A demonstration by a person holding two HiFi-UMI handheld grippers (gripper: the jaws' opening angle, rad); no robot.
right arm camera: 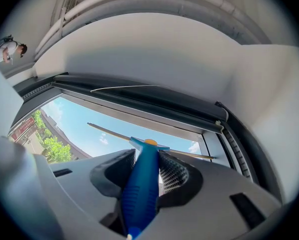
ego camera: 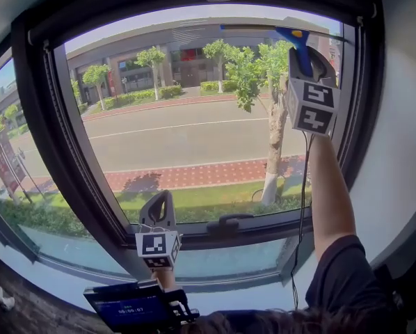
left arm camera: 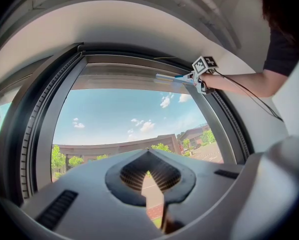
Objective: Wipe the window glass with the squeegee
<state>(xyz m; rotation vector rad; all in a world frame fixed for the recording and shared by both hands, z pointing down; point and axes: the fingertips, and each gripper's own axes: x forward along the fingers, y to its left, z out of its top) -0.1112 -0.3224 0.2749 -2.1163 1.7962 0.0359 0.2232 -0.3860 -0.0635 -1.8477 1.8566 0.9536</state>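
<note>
I have my right gripper (ego camera: pixel 303 58) clamped on the handle of the blue plastic long-bladed squeegee (ego camera: pixel 297 42), with the arm (ego camera: pixel 330 193) stretched up so the blade (ego camera: pixel 253 28) lies along the top edge of the large clear window glass (ego camera: pixel 180 131), just under the dark window frame (ego camera: pixel 34 103). I judge that to be the start of a downward pull. My left gripper (ego camera: pixel 159 211) sits low by the sill (ego camera: pixel 277 223), jaws pressed together on nothing, clear of the blade's path. Count: one squeegee, two grippers, only one working
</note>
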